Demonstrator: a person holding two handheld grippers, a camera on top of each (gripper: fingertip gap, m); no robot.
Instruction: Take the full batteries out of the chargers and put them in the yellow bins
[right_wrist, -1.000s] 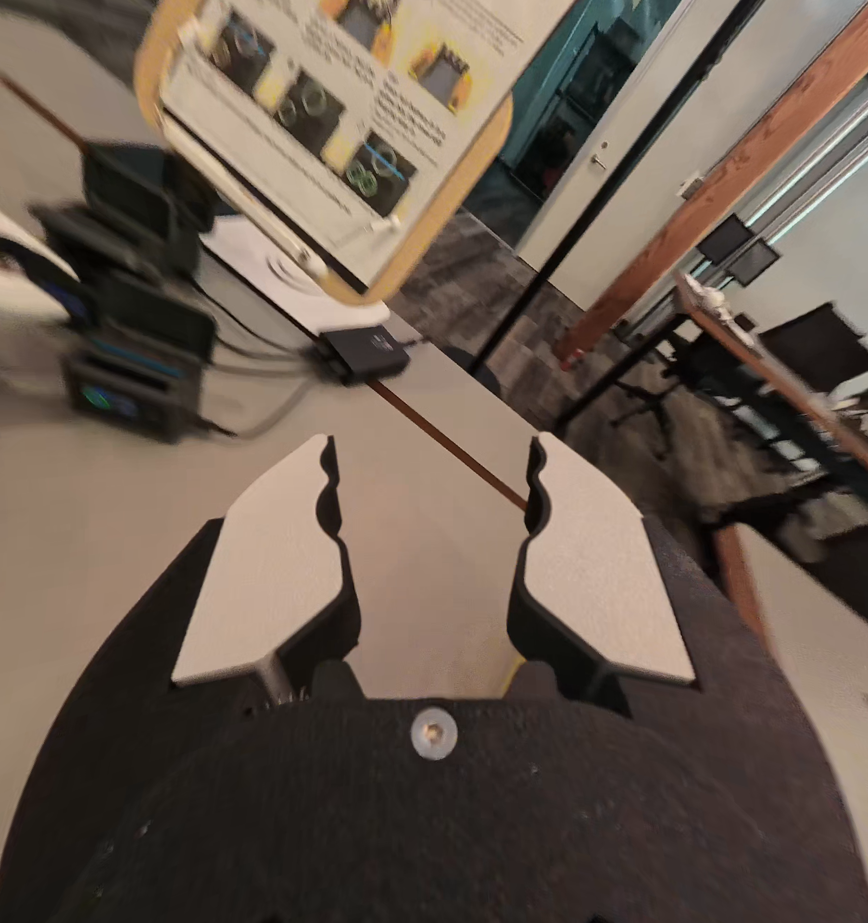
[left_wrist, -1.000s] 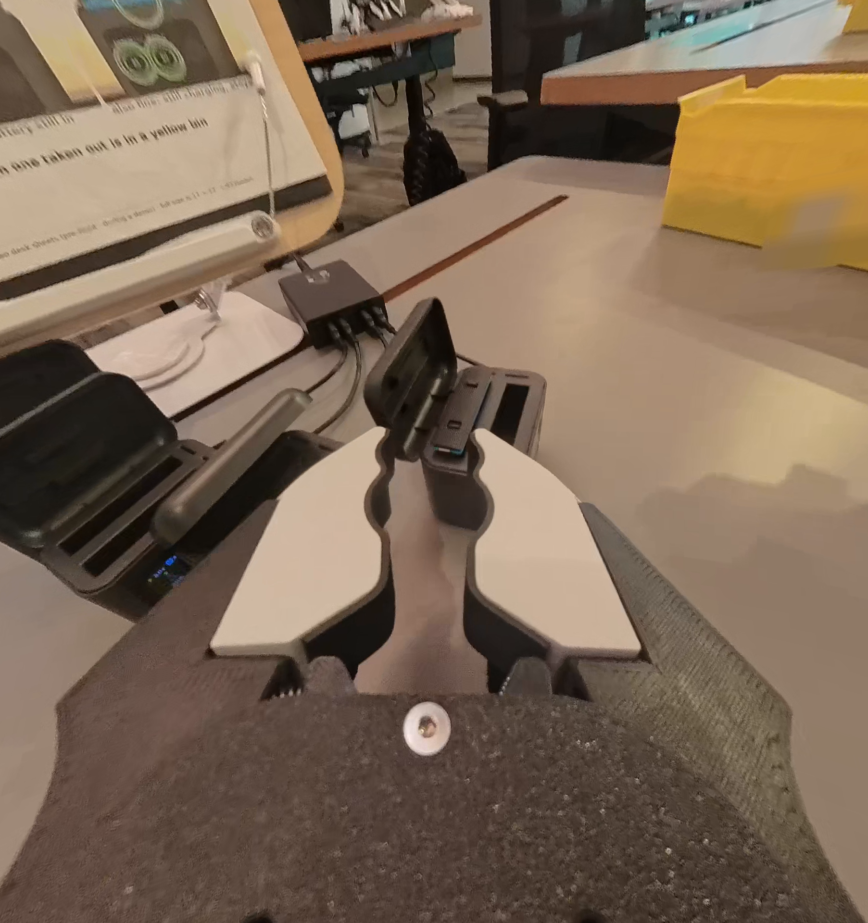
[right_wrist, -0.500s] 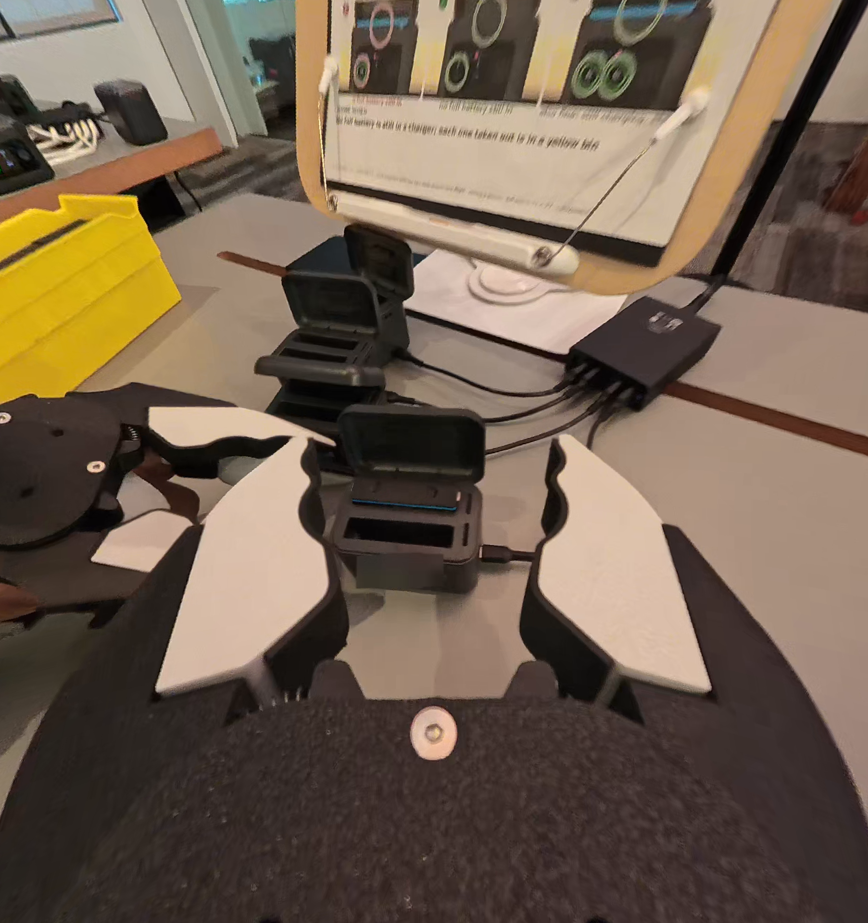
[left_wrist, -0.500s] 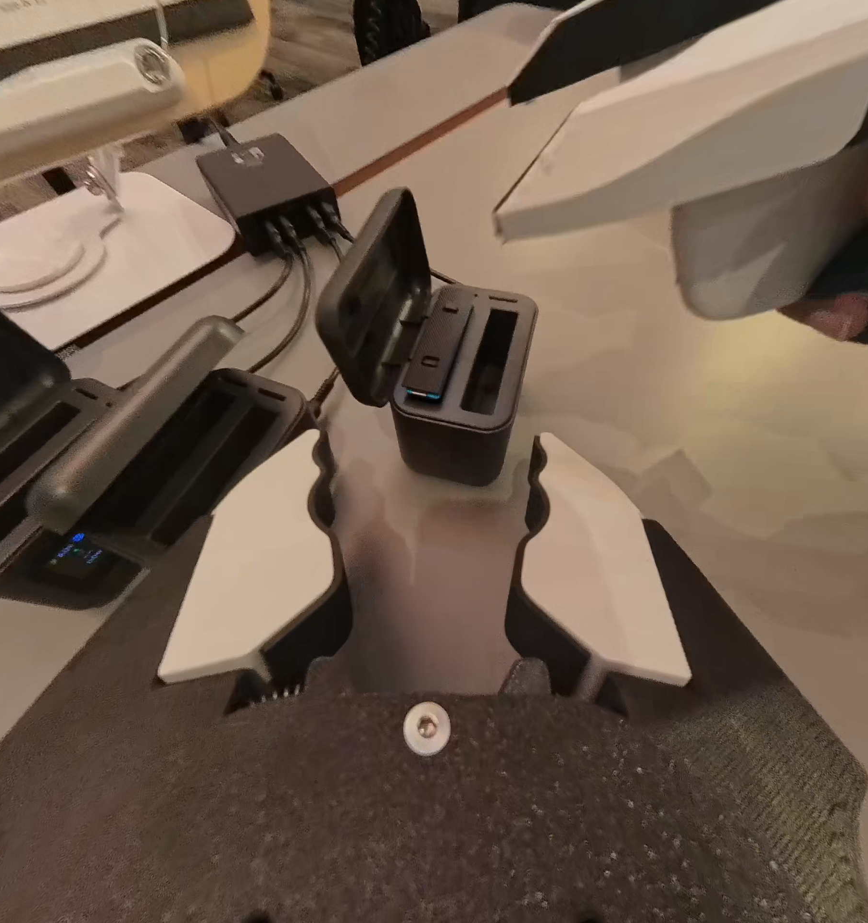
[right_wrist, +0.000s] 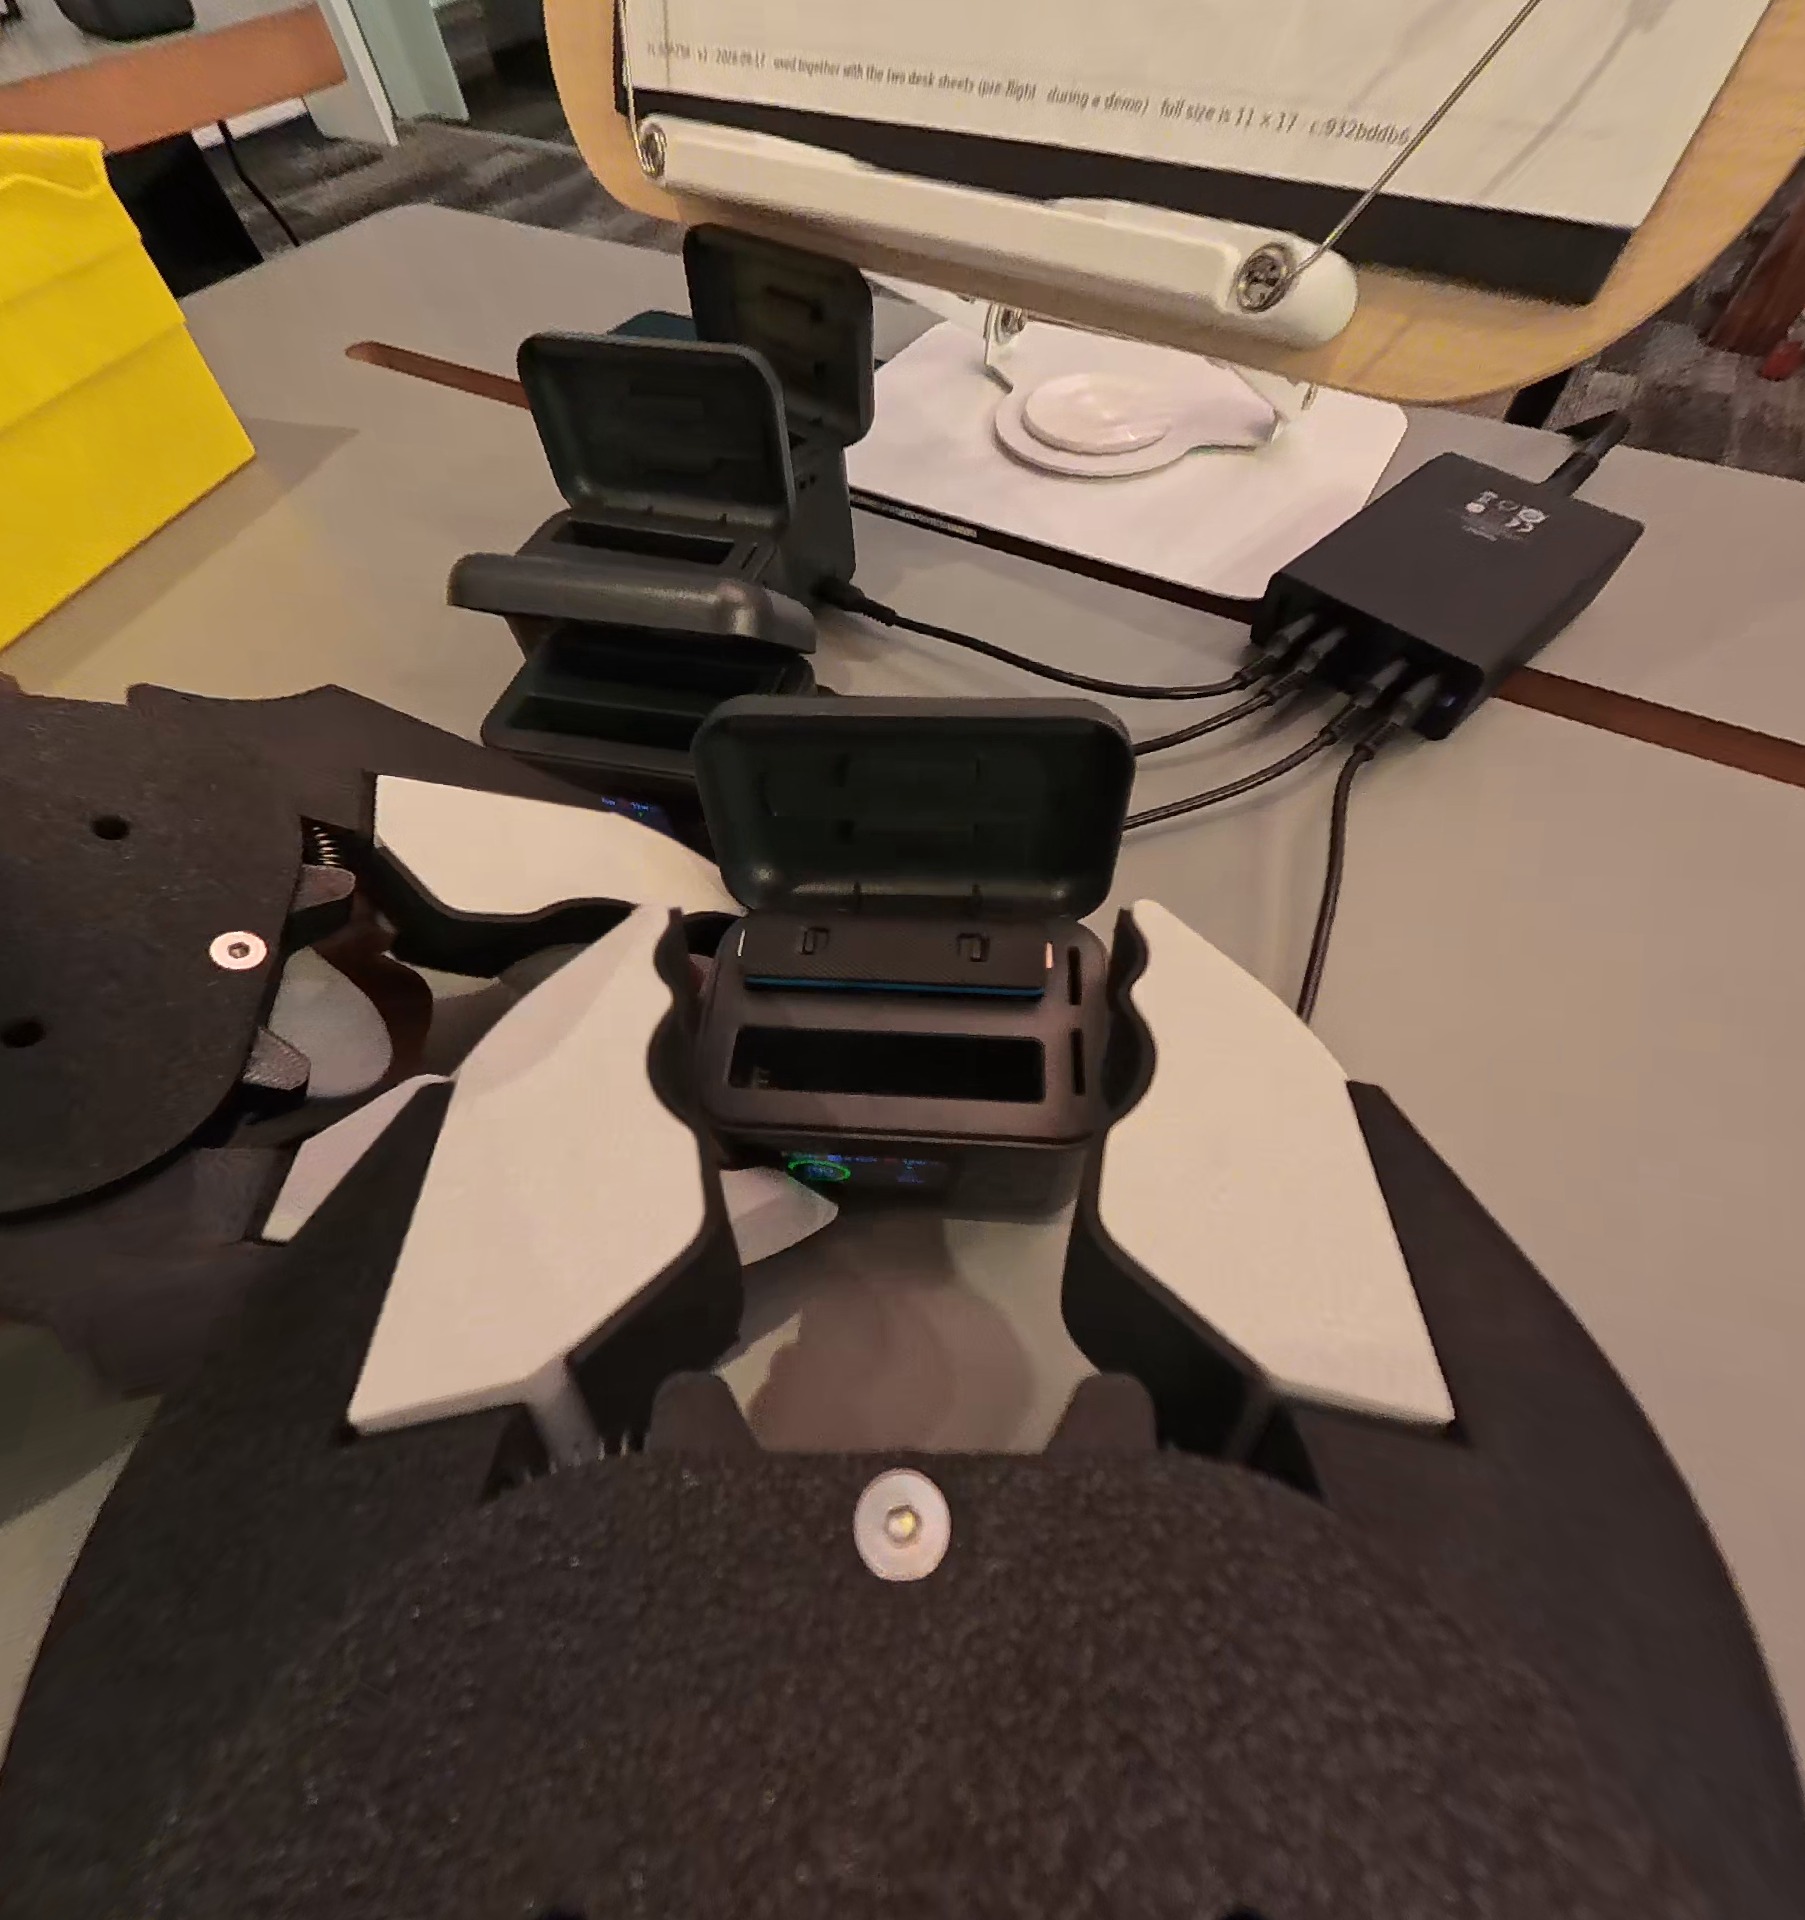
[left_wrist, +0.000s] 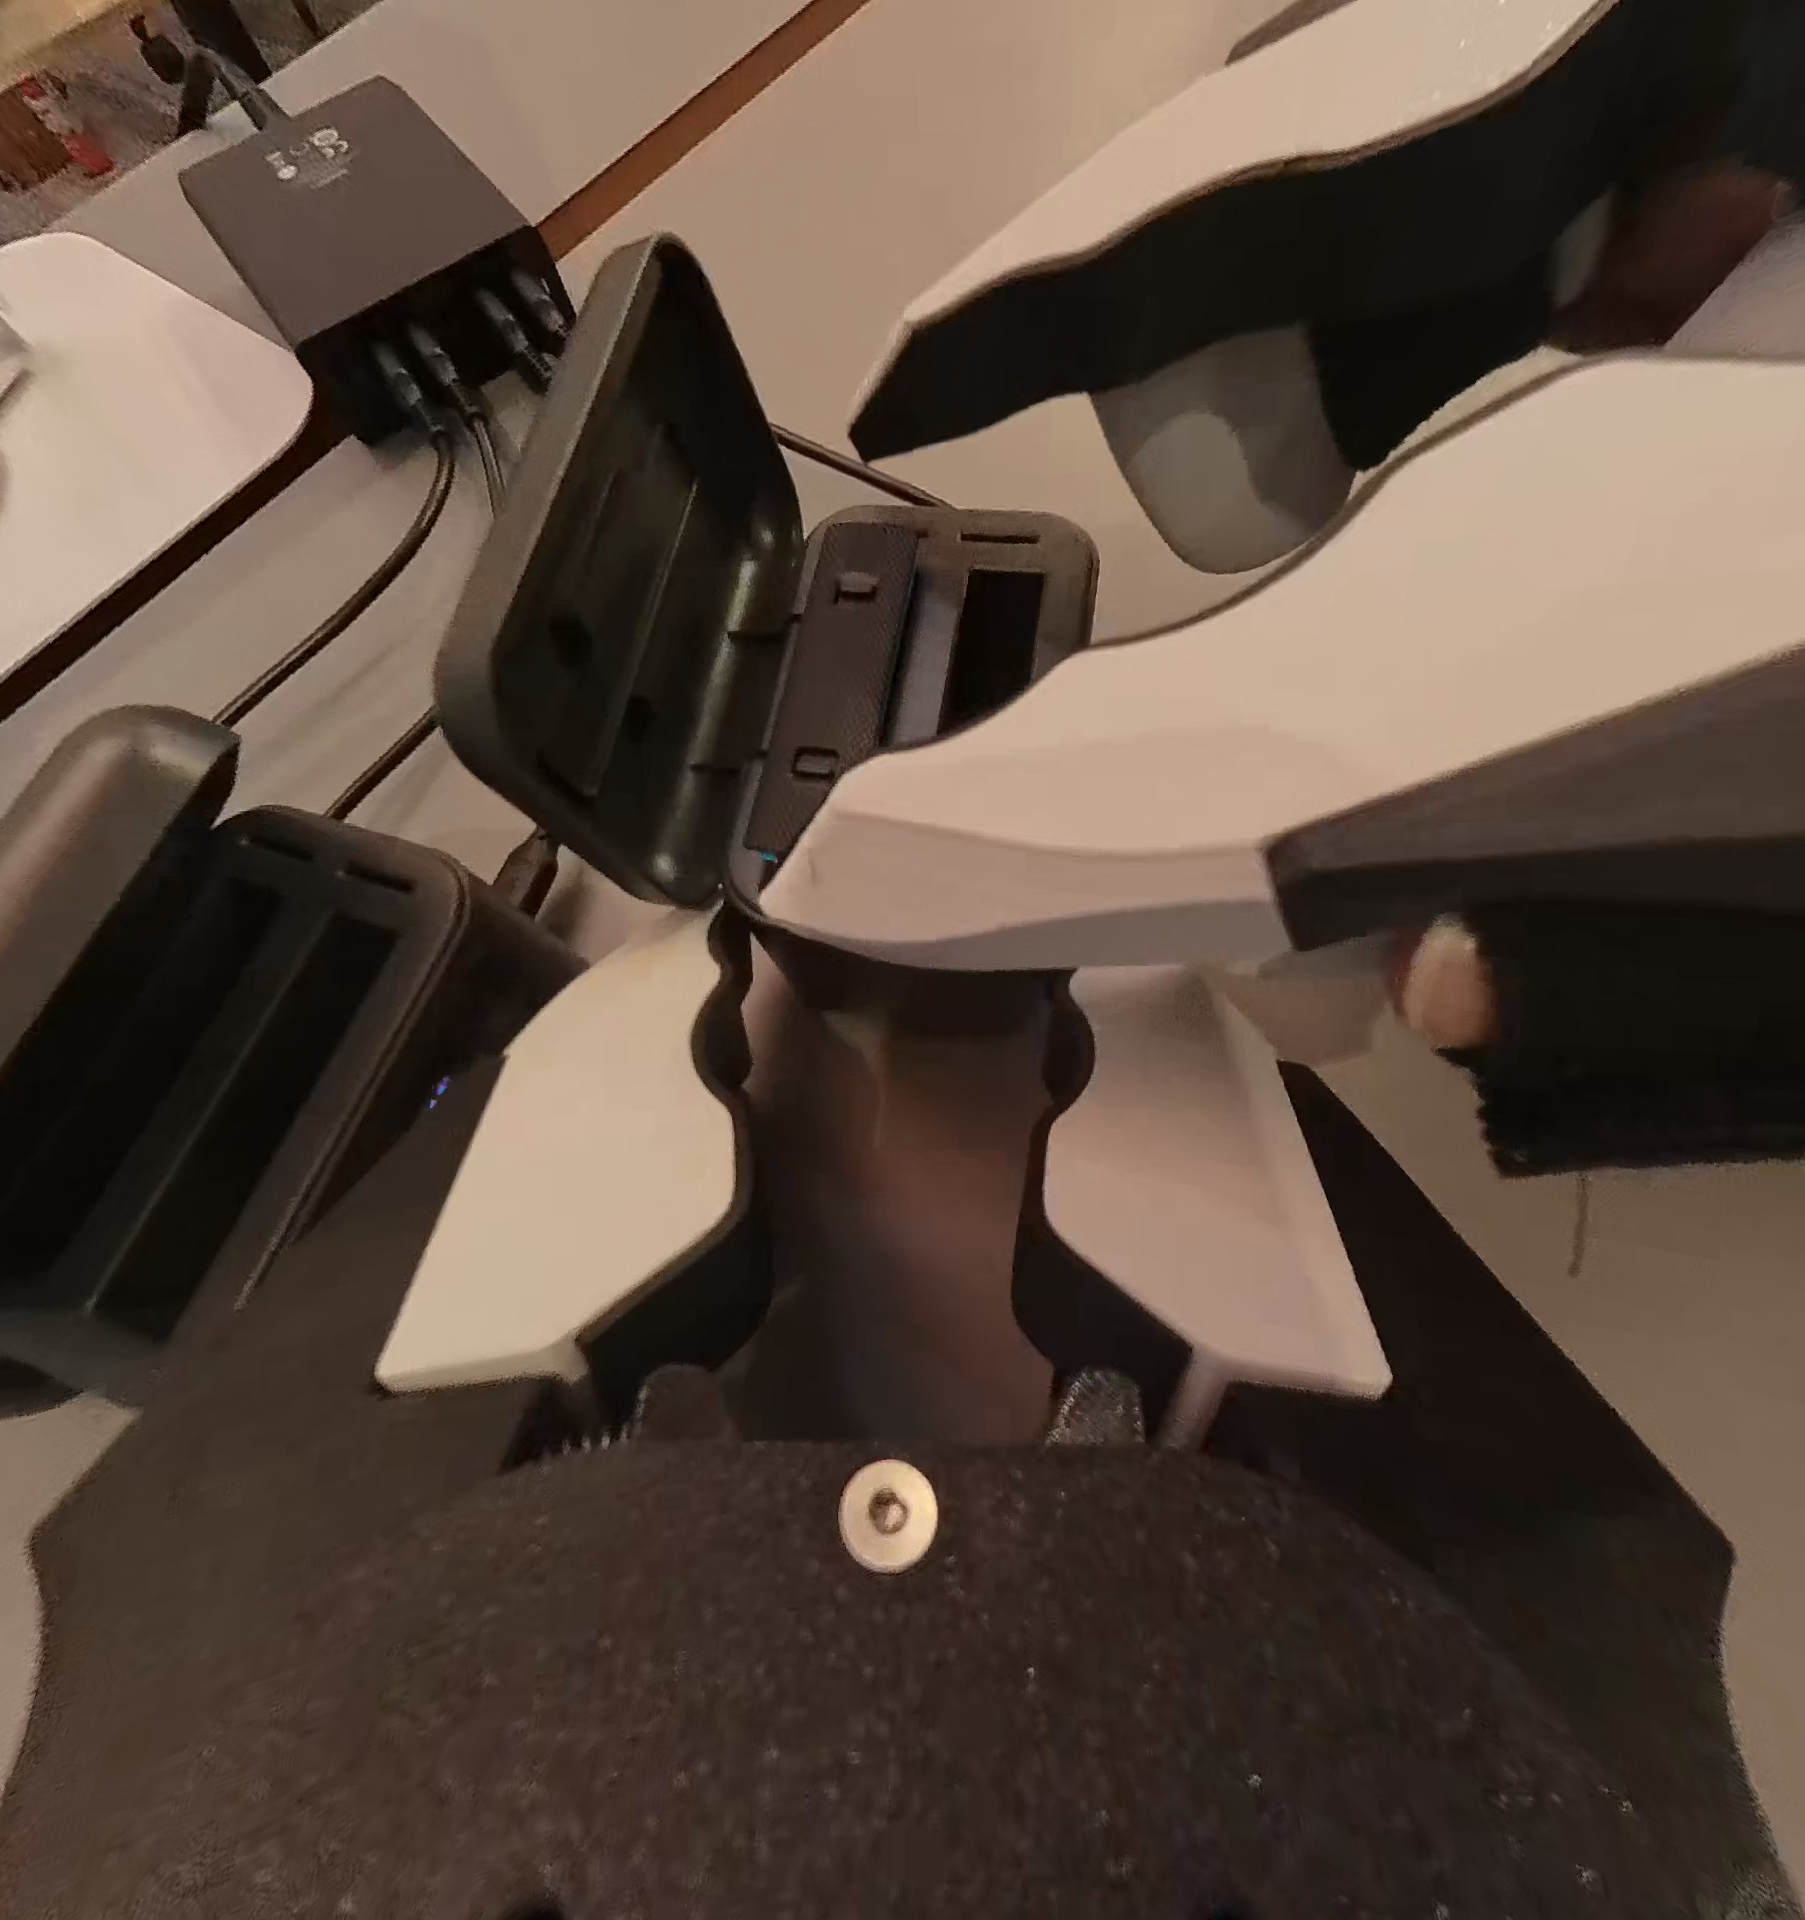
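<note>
Grey desk [right_wrist: 1552,1039] under both my grippers, a wood-coloured seam running across it toward 2 o'clock.

Right gripper [right_wrist: 903,966] is spread wide, fingers either side of the nearest charger [right_wrist: 903,1132] at 12 o'clock, gripping nothing; whether the pads touch the case I can't tell. Charger lid [right_wrist: 908,805] stands up at the far side. Near slot is empty; far slot holds one battery [right_wrist: 893,961], black with a blue edge, sitting proud of the case. A green ring glows on the charger's front screen.

Left gripper [left_wrist: 893,997] is released too, tips at the same charger's end wall [left_wrist: 908,982], holding nothing. In the left wrist view the right gripper's fingers [left_wrist: 1241,769] come across from 2 o'clock and cover most of that charger, so only a strip of the battery [left_wrist: 851,665] shows beside the lid. In the right wrist view the left gripper [right_wrist: 732,1049] sits at 9 o'clock, one fingertip in front of the screen.

Behind, at 11 o'clock, three more open chargers [right_wrist: 649,665] stand in a row. Cables [right_wrist: 1189,717] run to a black power hub [right_wrist: 1449,582] at 1 o'clock. Yellow bin [right_wrist: 56,395] stands at 10 o'clock, well apart from the chargers. Instruction board on a white stand [right_wrist: 1116,405] rises at 12 o'clock beyond them.
</note>
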